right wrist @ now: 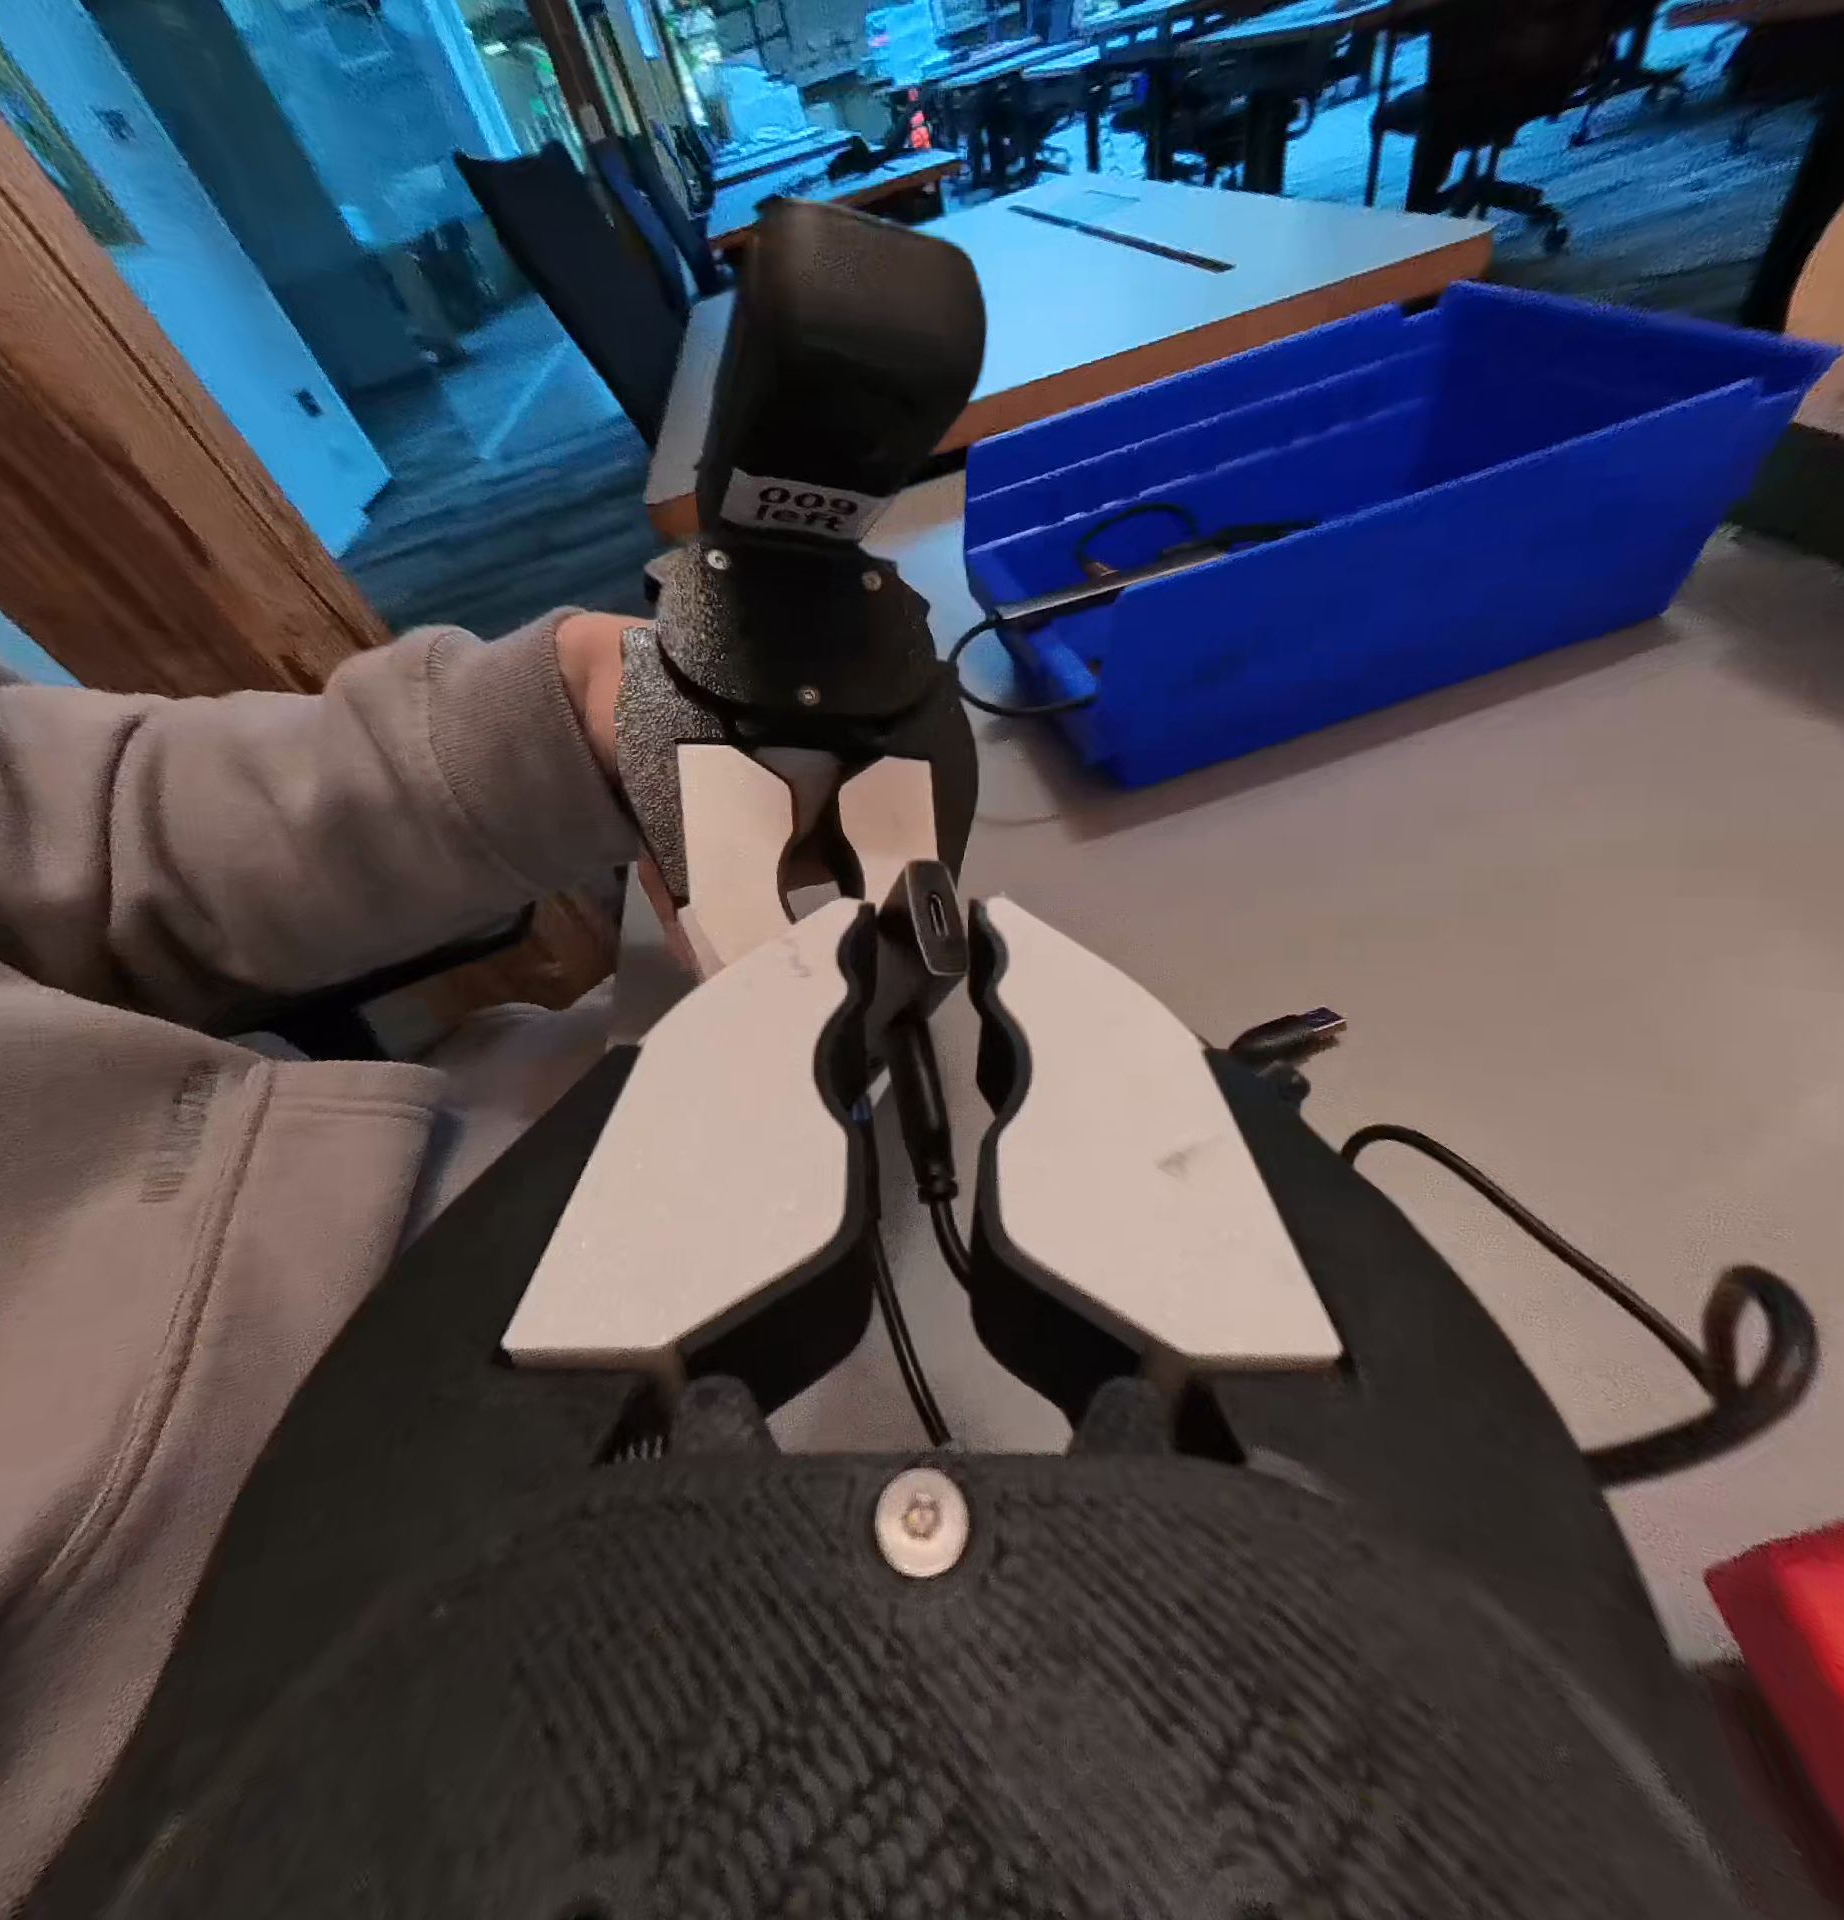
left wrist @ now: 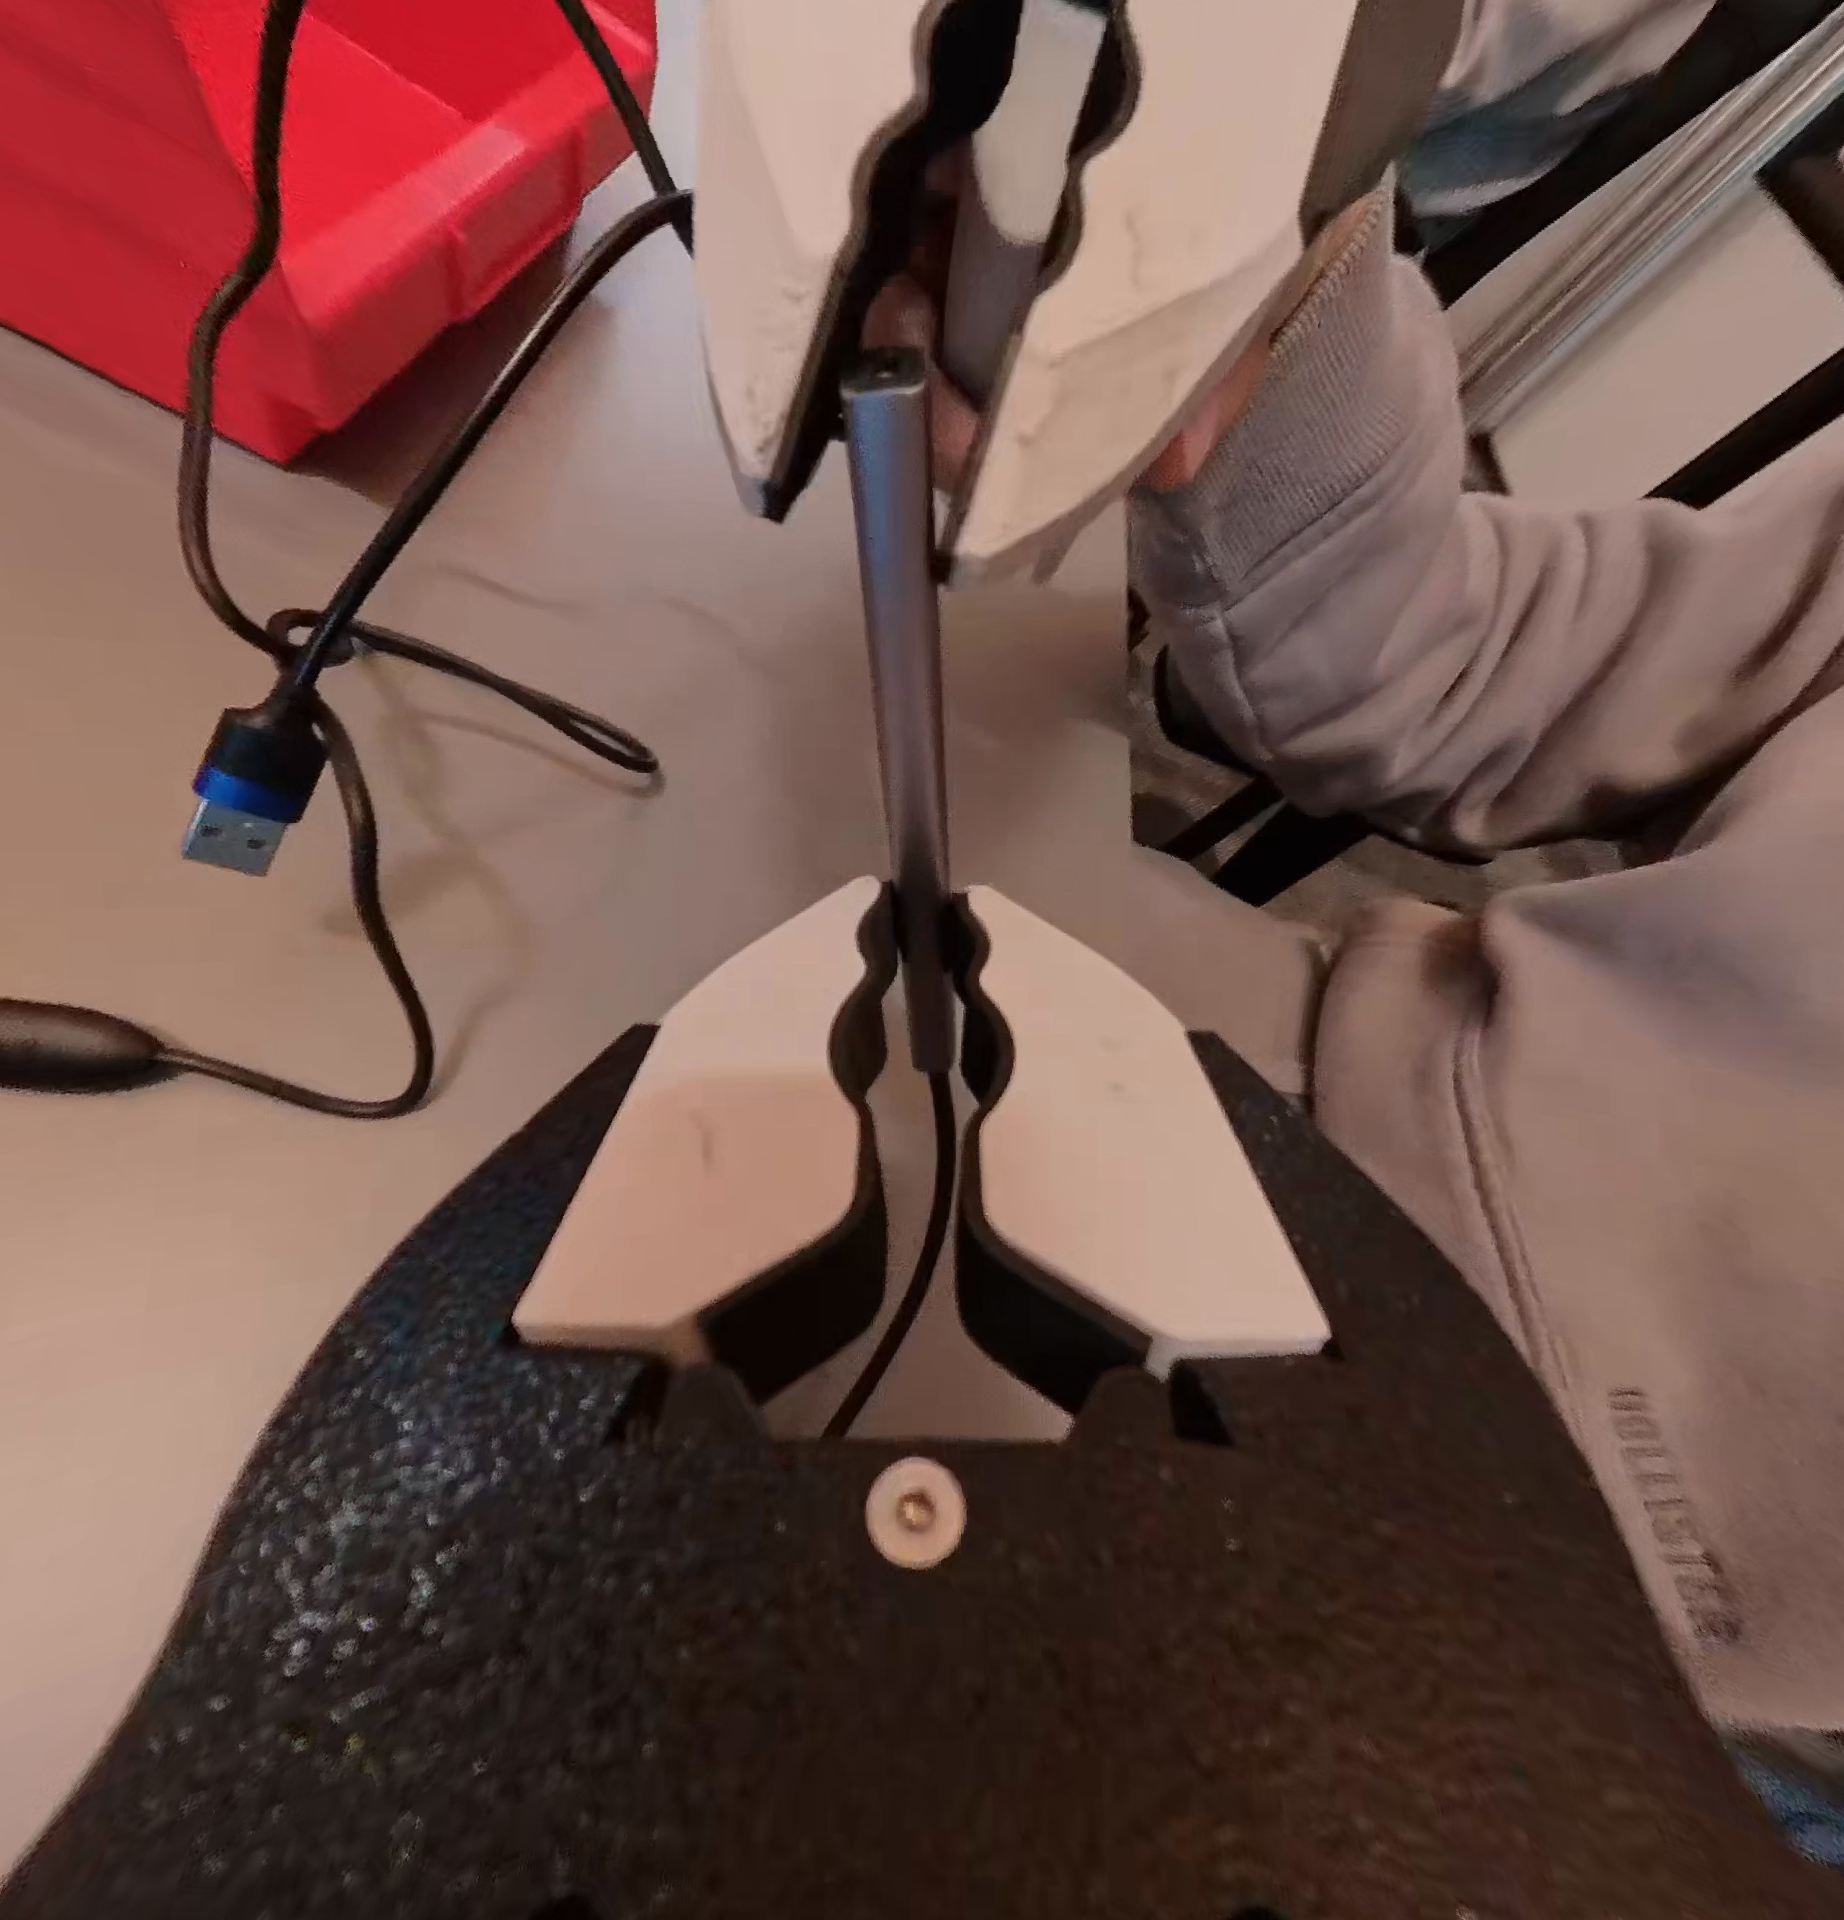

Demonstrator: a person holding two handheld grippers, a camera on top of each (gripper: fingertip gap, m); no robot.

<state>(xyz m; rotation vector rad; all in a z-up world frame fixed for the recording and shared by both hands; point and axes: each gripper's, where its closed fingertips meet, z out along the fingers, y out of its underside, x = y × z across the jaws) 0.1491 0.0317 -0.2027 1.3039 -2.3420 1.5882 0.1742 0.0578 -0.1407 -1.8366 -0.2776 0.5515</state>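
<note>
A slim grey metal hub [left wrist: 902,644] spans between both grippers above the table. My left gripper [left wrist: 925,894] is shut on its near end, and a black cable [left wrist: 913,1226] runs back between the left fingers. My right gripper [left wrist: 871,520] faces it from above, jaws close around the hub's far end. In the right wrist view my right gripper [right wrist: 923,914] holds the hub's end [right wrist: 928,925], whose small port shows, with black cable below between the fingers. The left gripper [right wrist: 804,894] stands just behind it.
A red bin [left wrist: 274,208] stands at the far left, its corner also in the right wrist view [right wrist: 1822,1662]. A blue bin [right wrist: 1417,623] holds cables. Loose black cables, a blue-collared USB plug [left wrist: 243,790] and a black plug [left wrist: 56,1039] lie on the table. A grey sleeve [left wrist: 1417,623] is at right. The black plug [left wrist: 56,1039] is about 15 cm from both grippers' fingertips. It is also in sight in the right wrist view [right wrist: 1287,1043].
</note>
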